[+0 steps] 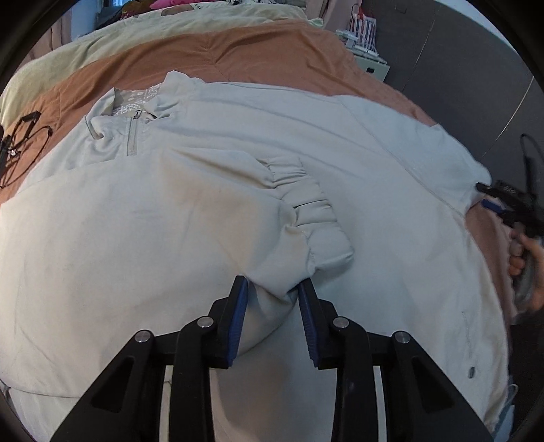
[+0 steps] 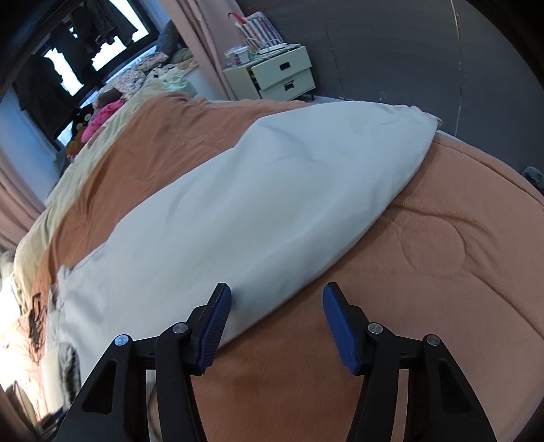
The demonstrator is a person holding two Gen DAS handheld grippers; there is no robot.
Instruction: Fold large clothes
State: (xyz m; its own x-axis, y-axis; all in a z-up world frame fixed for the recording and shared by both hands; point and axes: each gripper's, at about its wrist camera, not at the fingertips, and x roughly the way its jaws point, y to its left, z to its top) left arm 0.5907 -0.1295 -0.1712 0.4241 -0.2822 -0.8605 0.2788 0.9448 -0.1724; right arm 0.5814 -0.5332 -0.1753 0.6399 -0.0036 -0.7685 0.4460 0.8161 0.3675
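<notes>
Pale grey fabric of a large zip-neck sweatshirt (image 1: 210, 210) lies spread front-up across a rust-brown quilted bedspread (image 1: 238, 47), its stand-up collar (image 1: 136, 105) and short neck zip (image 1: 132, 137) toward the far left of the left wrist view. One sleeve is folded inward over the chest, so that its gathered cuff (image 1: 316, 224) rests on the body of the garment. Left gripper (image 1: 272, 292): narrowly parted, its blue pads (image 1: 238, 323) pressing from both sides on a bunched ridge of sleeve cloth just below the cuff, so the cloth is pinched between them. Right gripper (image 2: 276, 295): jaws spread about halfway with nothing between them; in the right wrist view its left pad stands over the edge of the garment's other sleeve (image 2: 272, 190), which stretches out flat toward the far edge of the bed, and its right pad stands over bare bedspread. Whether either pad touches the cloth cannot be told. In the left wrist view the same tool appears at the right edge, near the garment's shoulder, held by a hand (image 1: 525, 265). Background: a cream blanket (image 1: 102, 44) beyond the bedspread, a pale bedside cabinet with two drawers (image 2: 282, 73), a striped bag (image 2: 258, 27) on it, and a dark grey wall (image 2: 408, 51)
</notes>
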